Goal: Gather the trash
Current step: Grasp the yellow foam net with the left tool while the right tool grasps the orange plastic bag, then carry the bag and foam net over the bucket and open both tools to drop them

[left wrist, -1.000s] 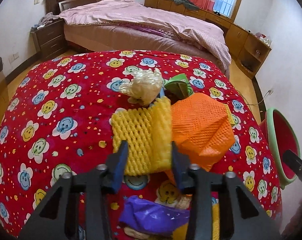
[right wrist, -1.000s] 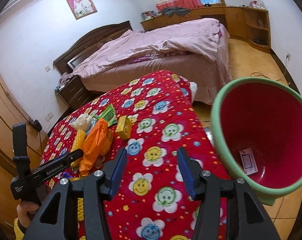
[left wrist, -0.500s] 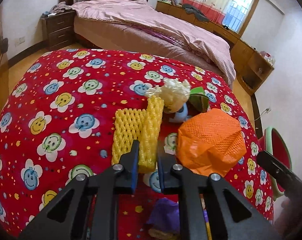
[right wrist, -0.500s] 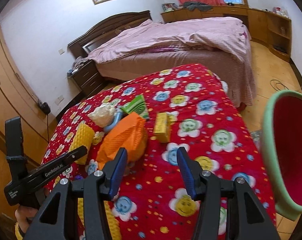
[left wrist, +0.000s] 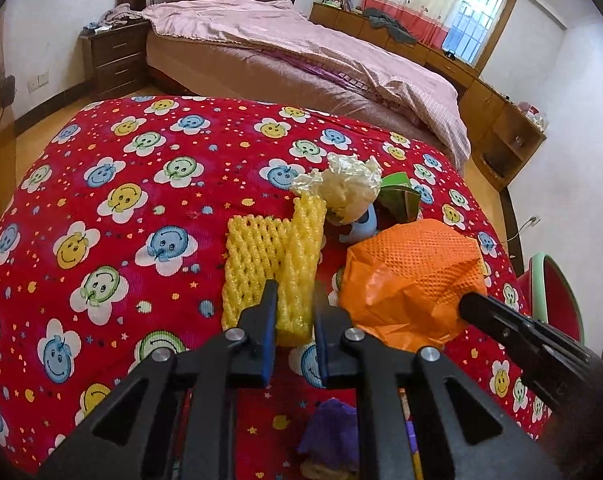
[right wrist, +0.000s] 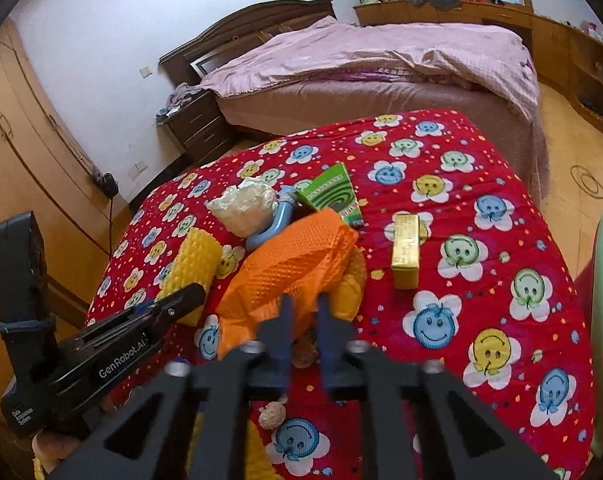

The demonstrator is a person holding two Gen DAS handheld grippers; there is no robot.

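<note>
Over the red smiley-face cloth (left wrist: 101, 208), both grippers tilt steeply downward, side by side. The left gripper (left wrist: 295, 300) is clamped narrow on the near end of the yellow foam net (left wrist: 277, 256), mid-cloth. The right gripper (right wrist: 303, 312) has pinched the near edge of the orange mesh bag (right wrist: 289, 268) just beside it.

Trash pile (left wrist: 381, 248) crowds centre; blanket (left wrist: 113, 184) leftward open.
</note>
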